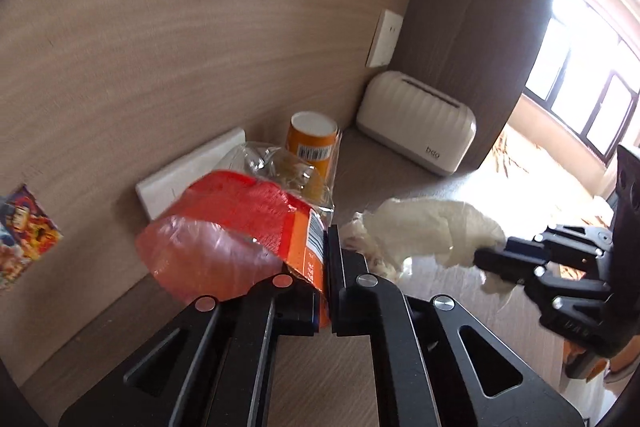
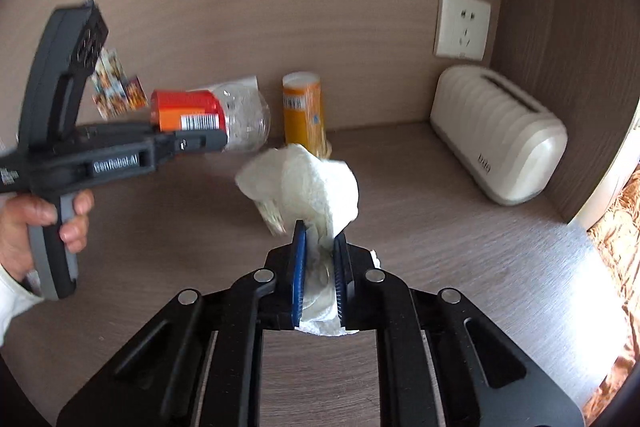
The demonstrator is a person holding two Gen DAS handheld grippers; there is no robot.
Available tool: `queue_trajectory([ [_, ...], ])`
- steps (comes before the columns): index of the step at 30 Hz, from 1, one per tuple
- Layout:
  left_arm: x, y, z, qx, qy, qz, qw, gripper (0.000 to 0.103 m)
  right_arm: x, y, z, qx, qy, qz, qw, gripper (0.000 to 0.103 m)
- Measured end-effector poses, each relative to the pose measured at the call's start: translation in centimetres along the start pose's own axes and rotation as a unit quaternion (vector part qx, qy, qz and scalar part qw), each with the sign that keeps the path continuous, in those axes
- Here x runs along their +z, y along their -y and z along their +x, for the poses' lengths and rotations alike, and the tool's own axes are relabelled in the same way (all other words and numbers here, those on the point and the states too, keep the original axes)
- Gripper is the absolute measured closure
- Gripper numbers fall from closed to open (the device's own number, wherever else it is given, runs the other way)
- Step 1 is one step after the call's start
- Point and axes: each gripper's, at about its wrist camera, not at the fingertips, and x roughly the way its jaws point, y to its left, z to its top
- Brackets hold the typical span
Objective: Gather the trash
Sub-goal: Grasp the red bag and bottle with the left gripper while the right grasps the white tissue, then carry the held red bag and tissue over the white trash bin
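On the brown worktop (image 2: 460, 227), the left claw (image 1: 324, 267) is squeezed shut on a crushed plastic bottle (image 1: 236, 227) at middle left, the right claw (image 2: 318, 267) pinches a white tissue (image 2: 308, 183) at centre, so both should stay tight while carried to a bin.

Ahead of me a ribbed cream tissue box (image 2: 500, 135) sits on the wood-grain desktop (image 2: 460, 267) in the corner, under a white wall socket (image 2: 462, 25), with colourful stickers (image 2: 116, 85) stuck on the back panel and a bright window (image 1: 580, 75) off to one side.
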Motion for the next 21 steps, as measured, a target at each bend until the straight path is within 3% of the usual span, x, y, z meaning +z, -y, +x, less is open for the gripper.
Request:
queue_trajectory([
  [10,0.0,2.2,-5.7,0.013,0.030,0.003,0.9995,0.100,2.0,0.3,-6.3,-0.008,0.070,0.005,0.998,0.089],
  [21,-1.5,10.1,-8.3,-0.040,0.035,0.032,0.9981,0.100,-0.8,2.2,-14.5,-0.048,0.102,0.022,0.993,0.089],
])
